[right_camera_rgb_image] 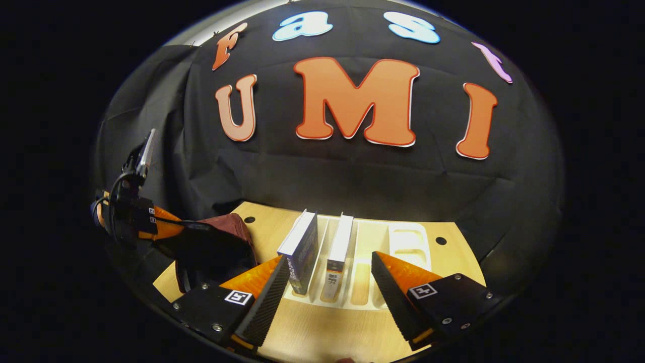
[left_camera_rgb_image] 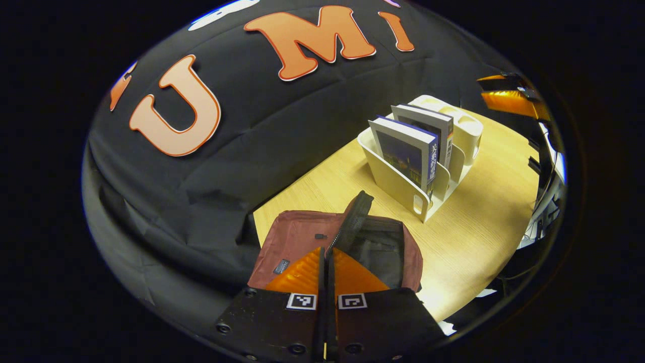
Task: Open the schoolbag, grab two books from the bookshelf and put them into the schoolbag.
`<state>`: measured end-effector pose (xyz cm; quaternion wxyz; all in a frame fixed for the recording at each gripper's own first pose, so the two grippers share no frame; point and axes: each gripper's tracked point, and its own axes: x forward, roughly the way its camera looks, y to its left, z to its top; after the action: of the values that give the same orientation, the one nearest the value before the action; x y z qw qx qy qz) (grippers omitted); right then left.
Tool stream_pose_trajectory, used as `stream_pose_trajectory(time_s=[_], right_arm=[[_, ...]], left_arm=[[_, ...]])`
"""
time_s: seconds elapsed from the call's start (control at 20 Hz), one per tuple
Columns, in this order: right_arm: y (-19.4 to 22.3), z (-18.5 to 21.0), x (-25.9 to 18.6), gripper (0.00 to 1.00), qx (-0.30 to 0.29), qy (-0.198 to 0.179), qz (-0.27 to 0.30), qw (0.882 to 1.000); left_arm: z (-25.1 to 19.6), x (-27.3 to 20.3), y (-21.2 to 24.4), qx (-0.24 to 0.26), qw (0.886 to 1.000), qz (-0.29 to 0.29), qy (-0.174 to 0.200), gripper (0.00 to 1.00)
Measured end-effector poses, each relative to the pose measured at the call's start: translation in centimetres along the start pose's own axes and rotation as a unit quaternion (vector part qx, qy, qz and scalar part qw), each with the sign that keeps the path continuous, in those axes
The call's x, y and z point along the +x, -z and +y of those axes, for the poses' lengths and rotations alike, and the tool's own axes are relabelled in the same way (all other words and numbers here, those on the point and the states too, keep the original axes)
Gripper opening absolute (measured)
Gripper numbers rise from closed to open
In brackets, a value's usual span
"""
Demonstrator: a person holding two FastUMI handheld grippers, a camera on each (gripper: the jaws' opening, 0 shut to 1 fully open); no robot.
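Note:
A dark red schoolbag [left_camera_rgb_image: 297, 237] lies open on the wooden table [left_camera_rgb_image: 478, 237], showing its black inside. My left gripper [left_camera_rgb_image: 326, 254] is shut on the bag's black flap [left_camera_rgb_image: 355, 217] and holds it up. A white bookshelf [left_camera_rgb_image: 398, 186] stands beyond the bag with two upright books [left_camera_rgb_image: 408, 154] in its slots. In the right gripper view, my right gripper [right_camera_rgb_image: 330, 297] is open just in front of the bookshelf [right_camera_rgb_image: 408, 242], its fingers on either side of the two books [right_camera_rgb_image: 302, 247]. To the left there, the left gripper [right_camera_rgb_image: 151, 222] holds the schoolbag [right_camera_rgb_image: 221, 242] by its flap.
The shelf's rightmost slots [right_camera_rgb_image: 409, 239] hold nothing. Black cloth walls the table at the back and left. Cables and gear [left_camera_rgb_image: 546, 201] hang past the table's right edge. Two small holes [right_camera_rgb_image: 441, 241] mark the tabletop near the wall.

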<state>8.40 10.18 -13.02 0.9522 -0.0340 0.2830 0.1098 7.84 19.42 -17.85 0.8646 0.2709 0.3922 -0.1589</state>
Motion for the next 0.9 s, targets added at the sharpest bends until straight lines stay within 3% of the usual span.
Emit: stream_pose_trajectory(time_s=[0.35, 0.8, 0.9], right_arm=[[-0.1, 3.0, 5.2, 0.97, 0.014, -0.008, 0.095, 0.995], [-0.8, 5.1, 11.5, 0.97, 0.016, -0.020, 0.213, 0.977], [-0.5, 6.1, 13.0, 0.97, 0.006, -0.044, 0.246, 0.968]], left_arm=[[3.2, 0.4, -1.3, 0.008, 0.999, -0.025, 0.044, 0.02], [4.8, 1.5, -1.5, 0.034, 0.996, -0.055, 0.064, 0.01], [5.2, 1.9, -1.4, 0.035, 0.996, -0.057, 0.068, 0.02]])
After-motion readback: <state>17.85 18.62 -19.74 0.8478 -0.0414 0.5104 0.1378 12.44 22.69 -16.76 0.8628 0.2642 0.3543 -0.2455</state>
